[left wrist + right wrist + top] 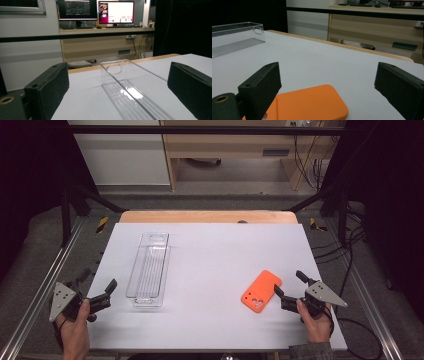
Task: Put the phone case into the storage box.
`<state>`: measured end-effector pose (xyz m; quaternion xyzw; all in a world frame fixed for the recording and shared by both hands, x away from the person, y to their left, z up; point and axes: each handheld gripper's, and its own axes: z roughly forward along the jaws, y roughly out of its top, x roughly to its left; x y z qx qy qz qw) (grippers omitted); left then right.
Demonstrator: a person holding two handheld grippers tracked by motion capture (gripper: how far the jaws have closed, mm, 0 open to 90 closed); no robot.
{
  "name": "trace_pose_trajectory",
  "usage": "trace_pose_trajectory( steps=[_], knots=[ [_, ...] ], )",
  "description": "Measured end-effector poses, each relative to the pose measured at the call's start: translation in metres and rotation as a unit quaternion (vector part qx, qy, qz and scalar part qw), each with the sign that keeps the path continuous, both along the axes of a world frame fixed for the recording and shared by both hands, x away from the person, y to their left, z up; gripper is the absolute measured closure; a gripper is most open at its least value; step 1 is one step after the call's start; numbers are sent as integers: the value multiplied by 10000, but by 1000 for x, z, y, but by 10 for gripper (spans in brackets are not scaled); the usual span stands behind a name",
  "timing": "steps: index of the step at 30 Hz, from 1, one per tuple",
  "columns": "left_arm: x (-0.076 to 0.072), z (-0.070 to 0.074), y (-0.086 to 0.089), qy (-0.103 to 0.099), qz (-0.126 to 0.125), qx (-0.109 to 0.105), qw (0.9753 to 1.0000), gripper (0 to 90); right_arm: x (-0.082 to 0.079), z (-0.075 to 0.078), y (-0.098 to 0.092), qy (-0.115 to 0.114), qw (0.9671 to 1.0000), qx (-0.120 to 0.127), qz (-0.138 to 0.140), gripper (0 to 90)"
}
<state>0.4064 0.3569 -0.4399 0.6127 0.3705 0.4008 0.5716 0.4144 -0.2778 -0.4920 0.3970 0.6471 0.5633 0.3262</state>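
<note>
A clear plastic tray [149, 270] lies lengthwise on the left part of the white table [215, 245]. An orange phone case [261, 291] lies flat at the right, camera holes toward the near edge. My left gripper [99, 280] is held by a hand at the table's near left corner, open, just left of the tray's near end. In the left gripper view the tray [135, 95] runs away between the spread jaws of the left gripper [117, 75]. My right gripper [288, 282] is open just right of the case. In the right gripper view the case [312, 102] lies low between the jaws of the right gripper [327, 72].
A wooden strip [207, 216] edges the table's far side. Beyond it stand a wooden desk [235, 145] and a black frame bar [200, 129]. Monitors [95, 11] sit on that desk. Cables [345, 250] hang off the right side.
</note>
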Motion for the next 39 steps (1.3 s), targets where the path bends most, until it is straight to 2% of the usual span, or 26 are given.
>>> trace_pose_trajectory(
  steps=[8, 11, 15, 17, 20, 23, 25, 28, 34, 39],
  knots=[
    [-3, -1, 5, -5, 55, -26, 10000, 36, -1, 1, 5, -15, 10000, -4, 18, 56],
    [-4, -1, 6, -42, 69, -24, 10000, 36, 0, 0, 8, -25, 10000, 67, 37, 54],
    [-5, 0, 7, -78, 102, -136, 9998, 35, 1, 3, 12, -79, 9998, 152, 67, 49],
    [-7, 0, 7, -115, 166, -178, 9996, 35, 1, 5, 14, -64, 9996, 244, 94, 48],
    [-8, 1, 7, -145, 189, -177, 9996, 35, 3, 10, 16, 103, 9992, 332, 188, 41],
    [-8, 1, 8, -128, 195, -209, 9995, 35, 4, 14, 17, 167, 9993, 274, 204, 43],
    [-9, 1, 8, -120, 201, -192, 9995, 35, 5, 18, 16, 306, 9991, 180, 232, 44],
    [-9, 1, 8, -107, 198, -158, 9996, 35, 6, 18, 13, 473, 9985, 42, 286, 53],
    [-9, 0, 6, -78, 203, -72, 9997, 35, 6, 20, 8, 667, 9970, -191, 340, 69],
    [-10, 0, 6, -74, 206, -52, 9997, 35, 6, 25, 5, 713, 9960, -370, 391, 82]
  ],
)
